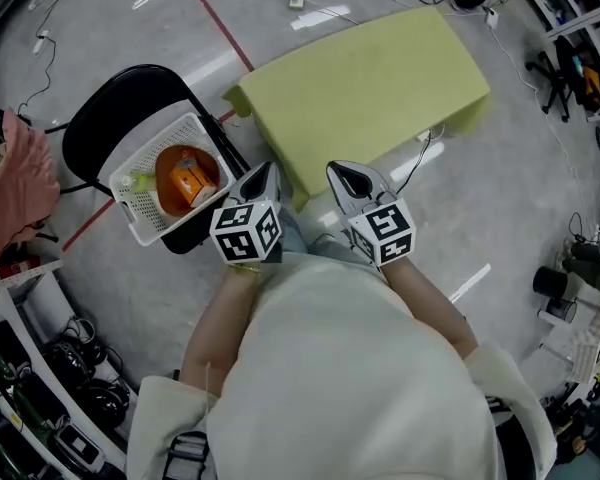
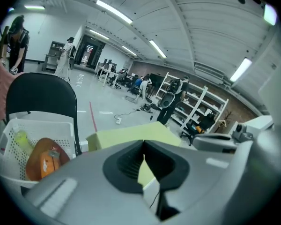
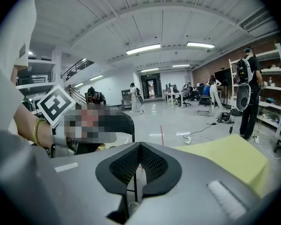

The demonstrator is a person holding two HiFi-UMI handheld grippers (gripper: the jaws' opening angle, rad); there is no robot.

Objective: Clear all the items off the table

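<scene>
At twelve o'clock the counter (image 1: 370, 78) seemed bare; left tongs (image 1: 264, 171) and right tongs (image 1: 343, 174) were clenched, empty. Scanning its far edges, then the ten-o'clock basket (image 1: 143, 224), seemed wise.

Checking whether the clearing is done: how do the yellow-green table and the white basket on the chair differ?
The yellow-green table has a bare top; the white basket holds orange items. The table is a solid flat slab; the basket has perforated walls. The table is far larger than the basket, which sits on a black chair. Both are roughly rectangular.
</scene>
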